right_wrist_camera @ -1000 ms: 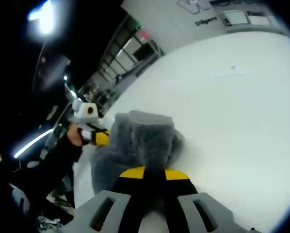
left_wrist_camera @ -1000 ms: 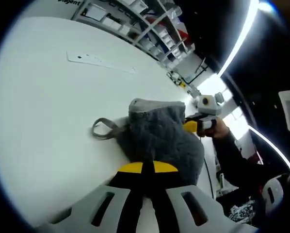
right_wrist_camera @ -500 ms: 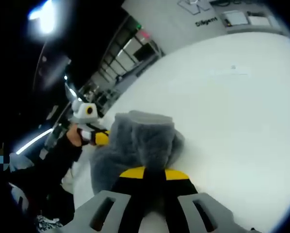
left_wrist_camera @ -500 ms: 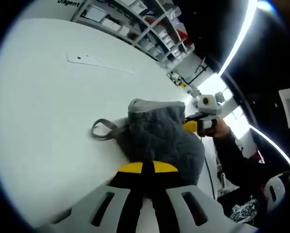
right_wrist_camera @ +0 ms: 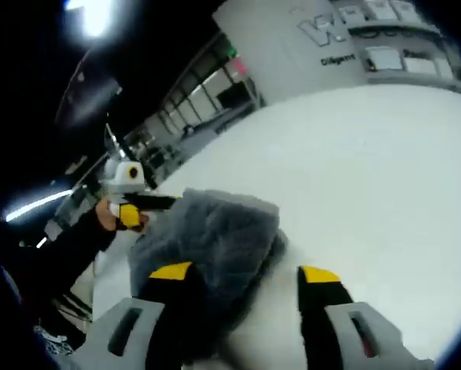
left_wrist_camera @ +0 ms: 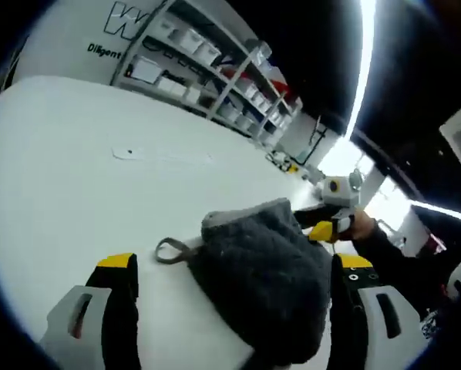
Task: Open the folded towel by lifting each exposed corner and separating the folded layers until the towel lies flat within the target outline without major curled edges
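Note:
A grey fluffy towel lies bunched in a heap on the white table, with a small hanging loop sticking out to its left. My left gripper stands open, its jaws spread to either side of the heap. In the right gripper view the towel sits between and just beyond the spread jaws of my open right gripper. Each gripper also appears in the other's view at the towel's far side, held by a hand: the right gripper and the left gripper.
A thin pale strip lies flat on the table beyond the towel. Shelves with bins stand behind the table's far edge. A person's dark sleeve reaches in at the towel's side. The table stretches wide past the towel.
Both grippers were shut on the towel and now stand open, having let it go. Both cameras have tilted up, and the towel has slumped lower on the table.

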A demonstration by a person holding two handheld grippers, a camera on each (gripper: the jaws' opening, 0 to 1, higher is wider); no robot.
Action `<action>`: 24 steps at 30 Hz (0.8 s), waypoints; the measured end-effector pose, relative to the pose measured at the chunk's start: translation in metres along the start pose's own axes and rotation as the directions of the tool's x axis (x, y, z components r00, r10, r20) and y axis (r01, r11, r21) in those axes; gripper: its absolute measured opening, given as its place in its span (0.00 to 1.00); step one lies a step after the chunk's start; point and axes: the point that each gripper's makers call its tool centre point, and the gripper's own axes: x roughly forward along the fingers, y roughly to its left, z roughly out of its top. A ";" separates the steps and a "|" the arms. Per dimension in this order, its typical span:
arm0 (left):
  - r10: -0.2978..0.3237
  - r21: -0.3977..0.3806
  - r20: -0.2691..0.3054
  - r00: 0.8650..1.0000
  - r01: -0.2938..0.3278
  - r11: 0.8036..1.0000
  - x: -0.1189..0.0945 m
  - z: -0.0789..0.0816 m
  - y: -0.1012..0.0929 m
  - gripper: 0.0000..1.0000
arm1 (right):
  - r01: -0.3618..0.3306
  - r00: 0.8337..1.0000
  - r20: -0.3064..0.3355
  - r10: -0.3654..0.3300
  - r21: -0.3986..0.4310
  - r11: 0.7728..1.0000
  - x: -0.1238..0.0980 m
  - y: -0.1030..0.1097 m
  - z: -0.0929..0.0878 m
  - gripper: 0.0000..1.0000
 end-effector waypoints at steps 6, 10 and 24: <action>0.101 0.189 0.033 0.994 -0.105 0.976 -0.027 0.018 0.003 1.00 | 0.046 0.997 0.069 -0.037 -0.139 0.989 -0.016 0.003 0.016 1.00; 0.144 0.225 0.073 0.987 -0.157 0.962 -0.036 0.031 0.002 1.00 | 0.089 0.993 0.097 -0.073 -0.172 0.981 -0.020 0.002 0.023 1.00; 0.349 0.282 0.141 0.927 -0.375 0.883 -0.054 0.043 0.024 1.00 | 0.278 0.948 0.245 -0.205 -0.315 0.907 -0.050 -0.003 0.050 1.00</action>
